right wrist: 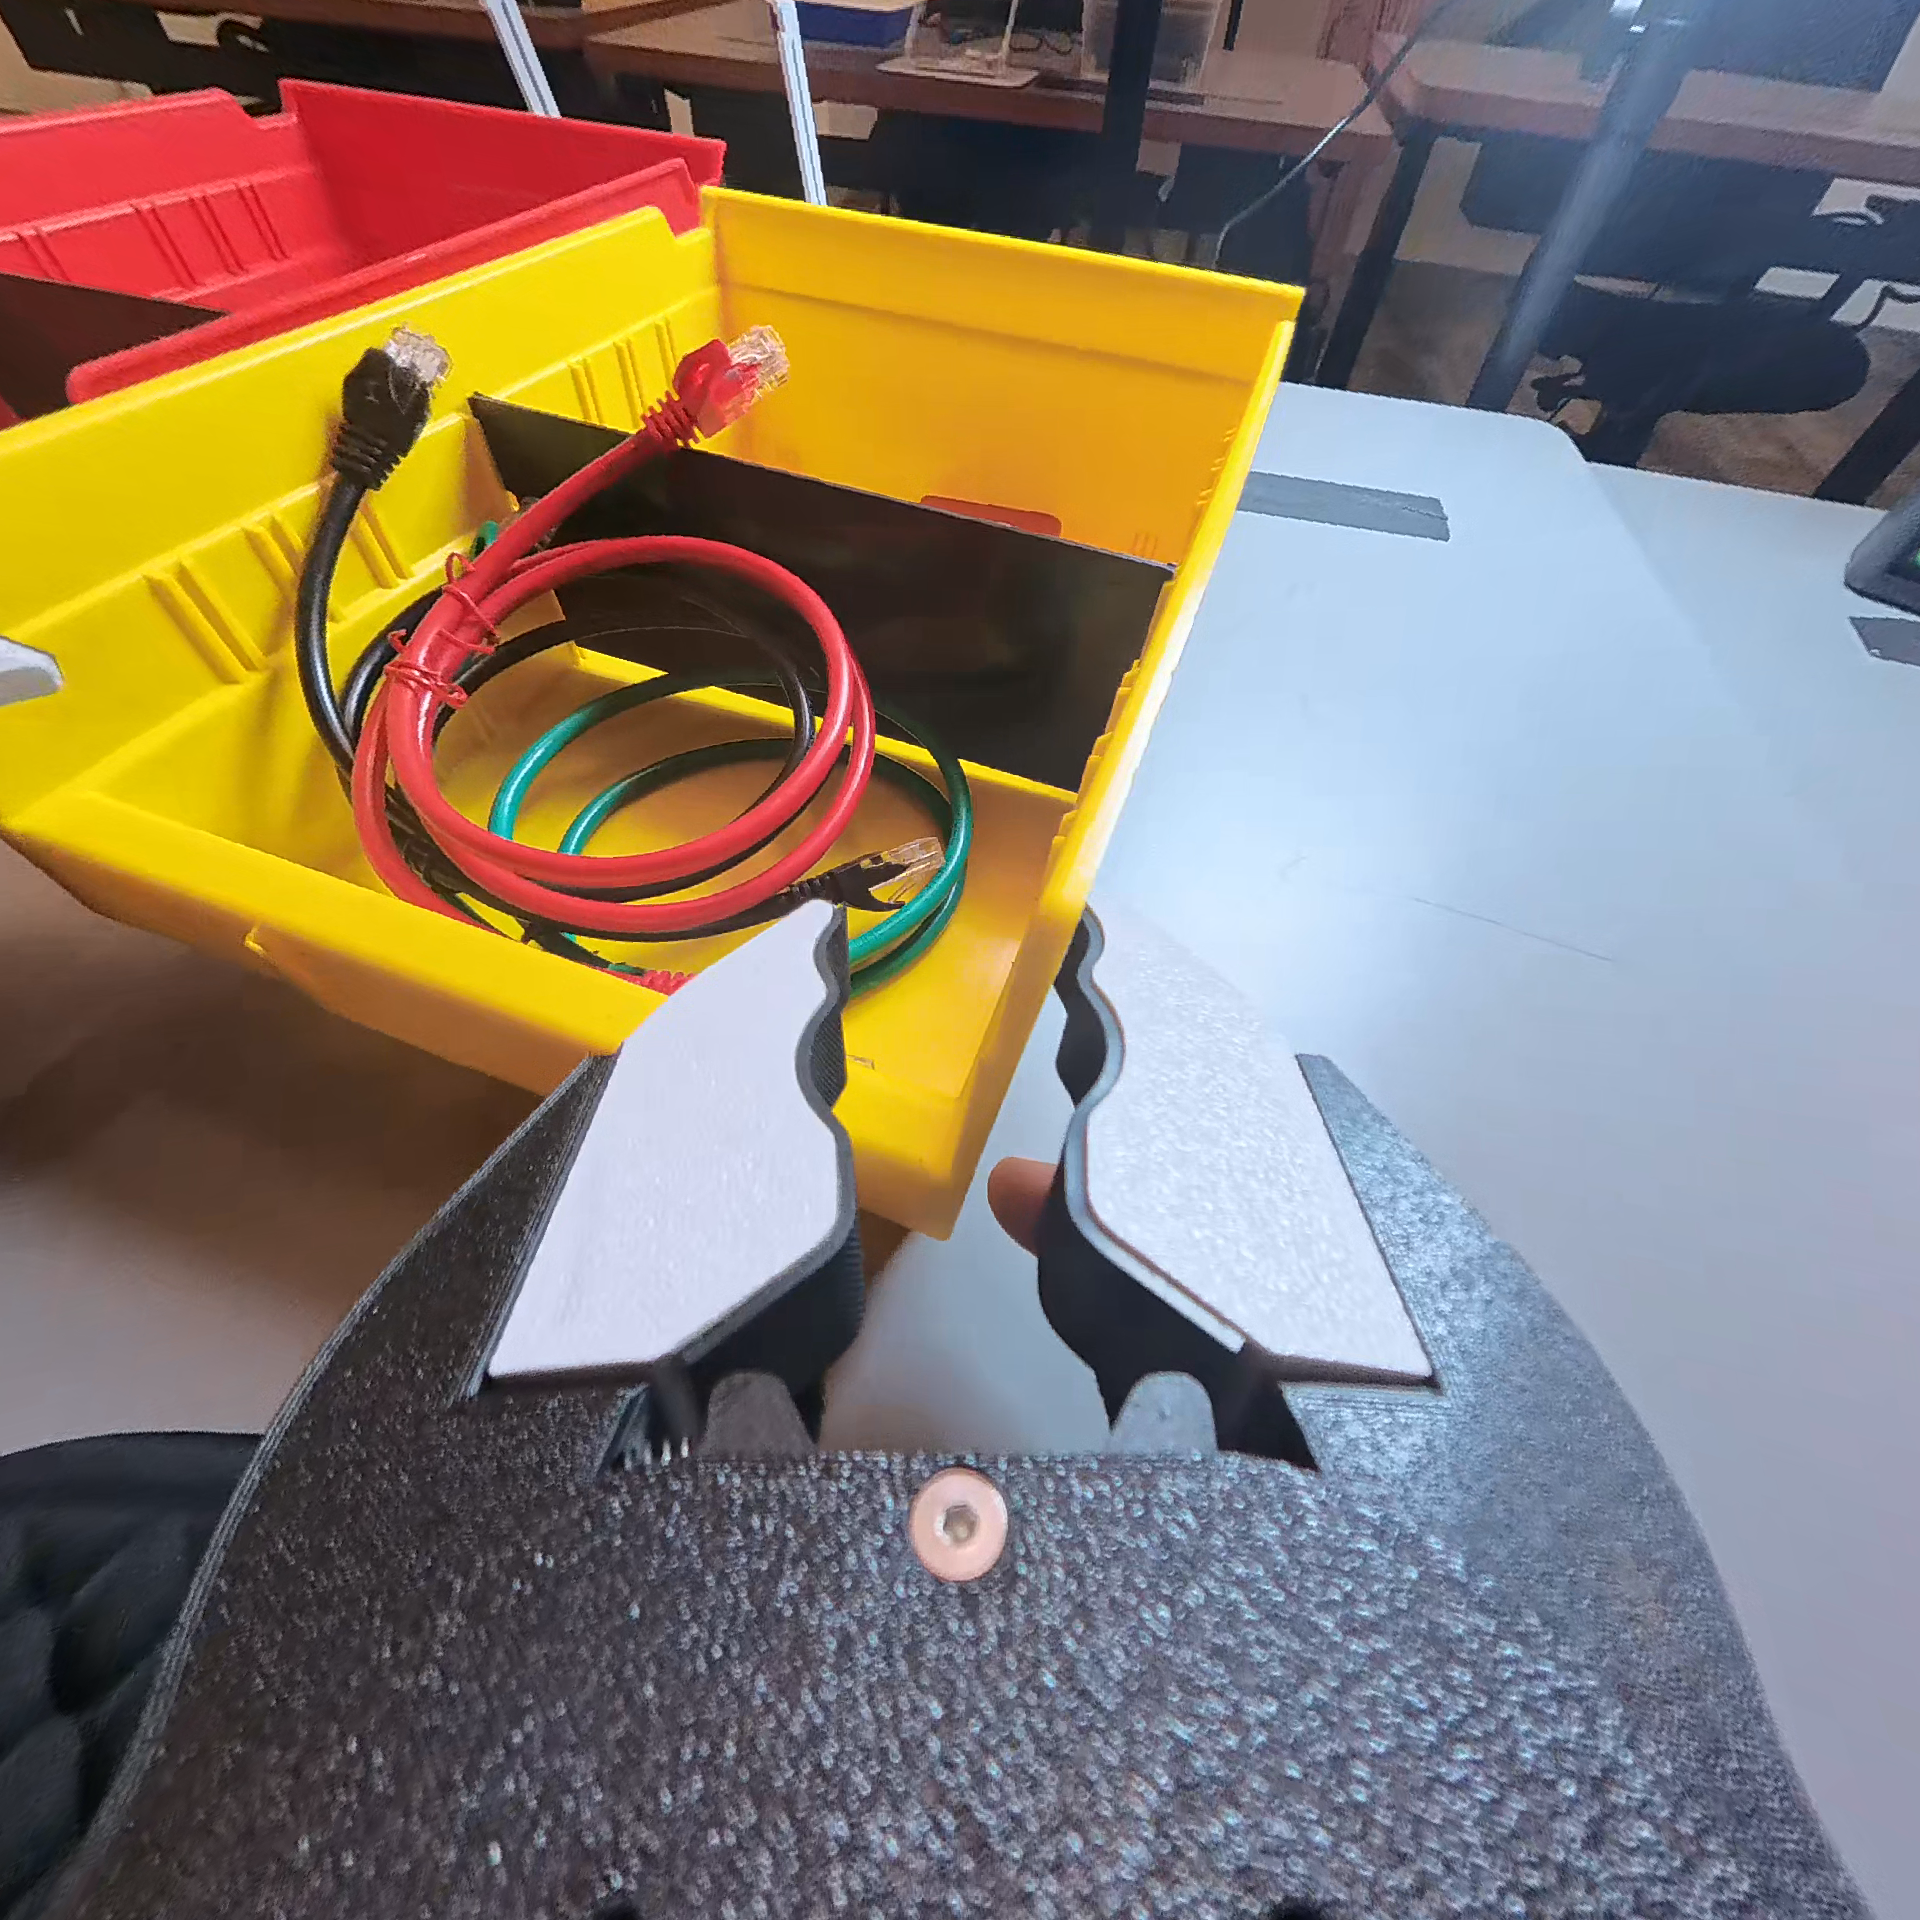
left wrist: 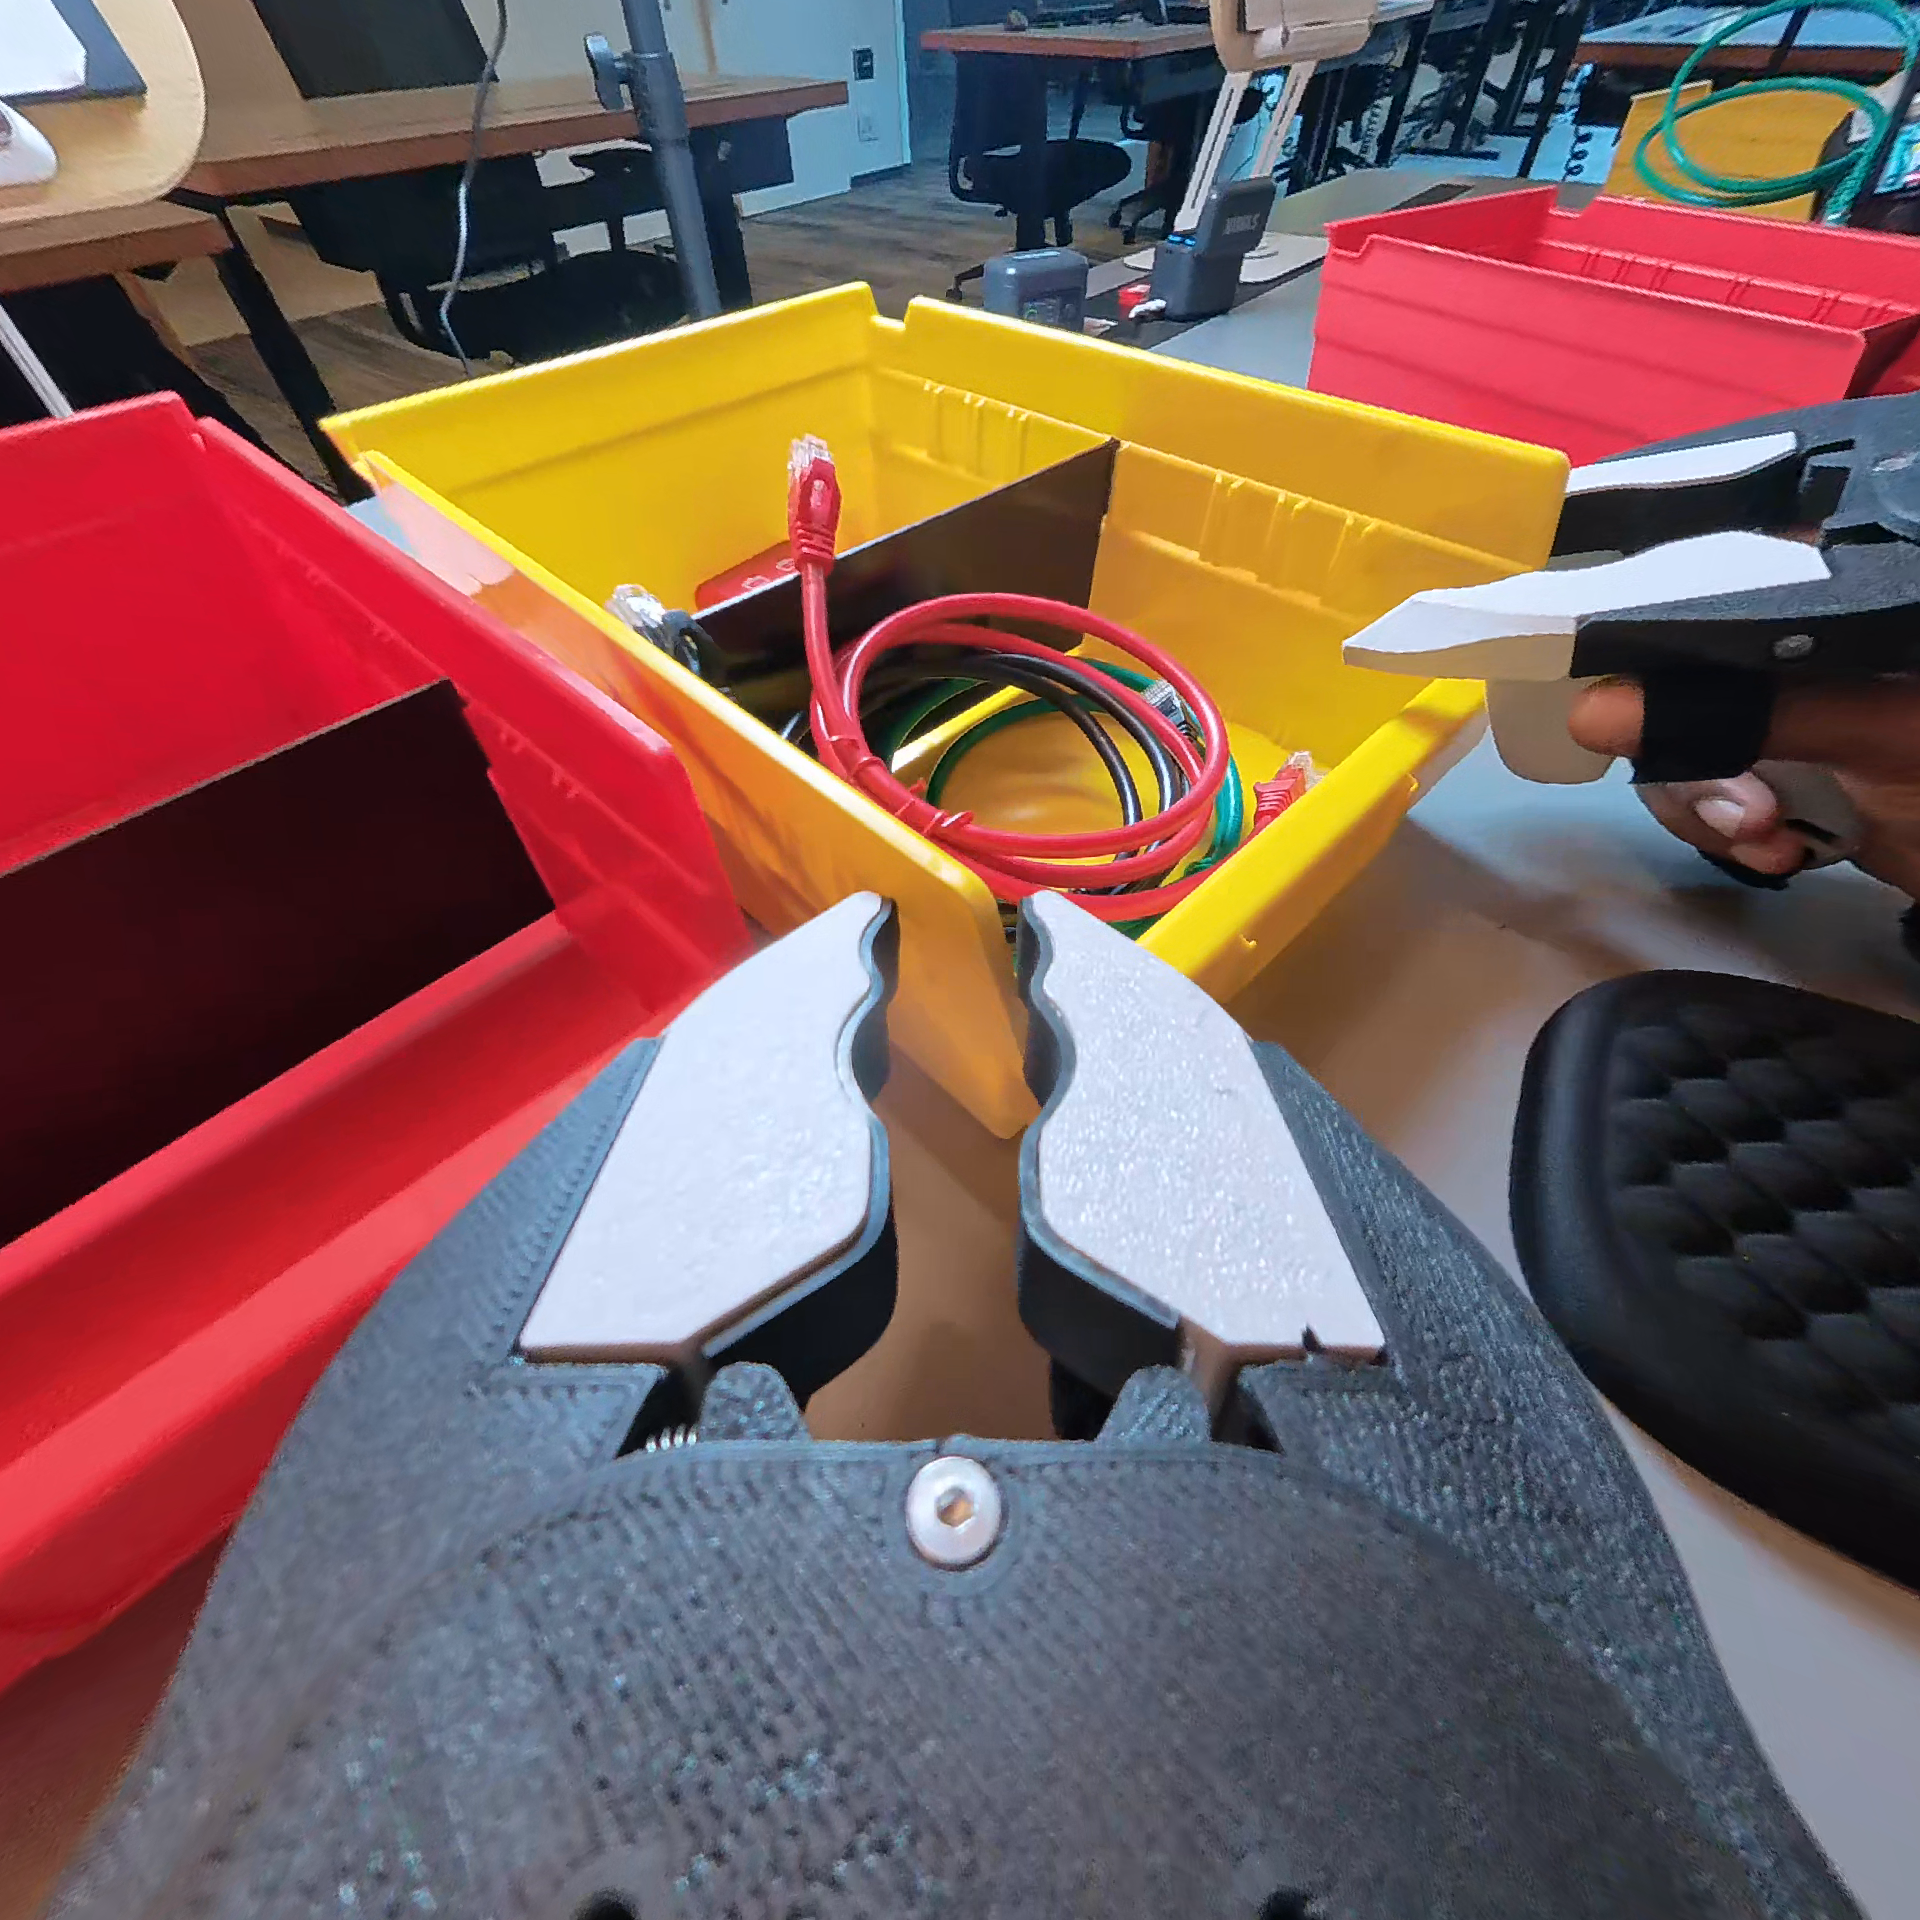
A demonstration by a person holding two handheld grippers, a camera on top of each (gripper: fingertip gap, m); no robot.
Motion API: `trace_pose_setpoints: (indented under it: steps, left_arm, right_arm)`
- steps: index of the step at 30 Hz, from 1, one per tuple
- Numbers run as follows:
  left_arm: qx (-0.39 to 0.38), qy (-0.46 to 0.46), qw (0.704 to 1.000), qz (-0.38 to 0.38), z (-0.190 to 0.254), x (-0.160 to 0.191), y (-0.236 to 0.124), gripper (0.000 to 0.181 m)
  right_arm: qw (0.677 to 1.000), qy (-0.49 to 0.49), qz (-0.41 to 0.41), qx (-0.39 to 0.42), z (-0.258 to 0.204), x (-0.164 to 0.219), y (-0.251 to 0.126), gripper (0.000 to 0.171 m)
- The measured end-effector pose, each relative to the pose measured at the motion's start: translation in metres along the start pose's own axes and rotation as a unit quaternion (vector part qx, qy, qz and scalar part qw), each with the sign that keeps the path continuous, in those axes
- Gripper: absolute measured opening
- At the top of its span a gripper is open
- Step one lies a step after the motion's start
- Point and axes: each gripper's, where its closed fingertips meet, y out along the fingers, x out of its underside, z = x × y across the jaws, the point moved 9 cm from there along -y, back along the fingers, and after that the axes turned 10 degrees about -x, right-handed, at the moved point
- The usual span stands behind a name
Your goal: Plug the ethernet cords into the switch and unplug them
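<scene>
A yellow bin (left wrist: 623, 436) holds coiled ethernet cords: a red cord (left wrist: 1039, 836) with one plug standing up (left wrist: 812, 488), a black cord (right wrist: 312, 623) and a green cord (right wrist: 914, 935). A black divider (left wrist: 935, 540) splits the bin. A flat red object (right wrist: 992, 514) shows behind it, mostly hidden. My left gripper (left wrist: 956, 909) is open by a narrow gap at the bin's near corner, with the wall showing between the fingers. My right gripper (right wrist: 956, 920) is open wide and empty at the bin's right wall. It also shows in the left wrist view (left wrist: 1460, 566).
A red bin (left wrist: 260, 935) stands close on the left of the yellow bin, another red bin (left wrist: 1558, 312) at the back right. A black padded object (left wrist: 1745, 1247) lies on the grey table (right wrist: 1455, 831). A hand (left wrist: 1714, 800) holds the right gripper.
</scene>
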Motion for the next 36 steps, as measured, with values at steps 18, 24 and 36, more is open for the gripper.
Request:
trace_pose_setpoints:
  steps: [18,24,36]
  left_arm:
    - [-0.084,0.04,0.991,0.092,-0.007,-0.032,-0.03,0.011]
    - [-0.124,0.045,0.976,0.174,-0.022,-0.07,-0.093,0.01]
    - [-0.337,0.044,0.923,0.18,-0.161,-0.073,-0.271,0.008]
  right_arm:
    - [0.994,-0.064,0.075,0.039,-0.037,-0.03,-0.051,0.011]
    - [0.976,-0.157,0.147,0.045,-0.088,-0.093,-0.089,0.012]
    - [0.942,-0.213,0.216,-0.146,-0.253,-0.199,0.016,0.014]
